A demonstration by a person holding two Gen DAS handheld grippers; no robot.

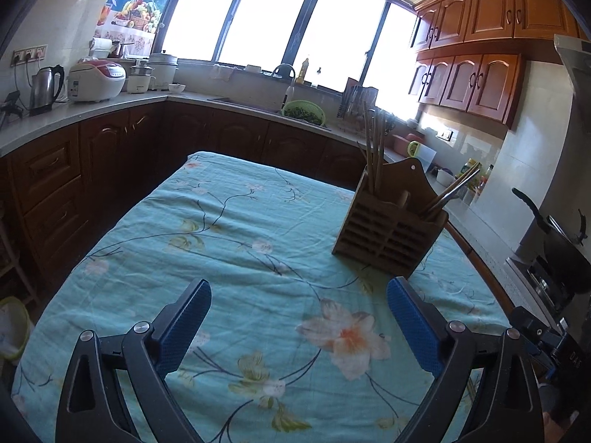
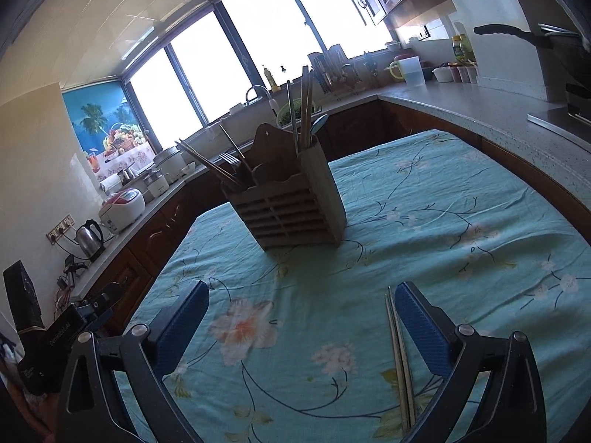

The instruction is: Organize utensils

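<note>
**A:** Biggest thing first: the worktop [image 1: 236, 243] is covered in a teal cloth with a flower print, and kitchen cabinets and a wide window run round behind it.

**B:** And the wooden utensil holder [image 1: 388, 229]?

**A:** Standing upright on the cloth, toward the far right in the left wrist view and near the middle in the right wrist one [image 2: 291, 206]. It has slatted sides and a tall back panel. One compartment holds upright chopsticks [image 1: 373, 147]; the other has sticks leaning outward [image 1: 450, 192], plus a fork [image 2: 229, 158] among them.

**B:** Grippers?

**A:** The left gripper [image 1: 299, 332] has its jaws spread wide, nothing between the blue pads — it hangs over bare cloth, well short of the holder. The right gripper [image 2: 301, 332] is spread just as wide and grips nothing either.

**B:** Anything loose?

**A:** A pair of chopsticks [image 2: 399, 361] lying flat on the cloth, just inside the right gripper's right-hand finger [image 2: 421, 325] — close beside the pad, but I can't tell if they touch.
</note>
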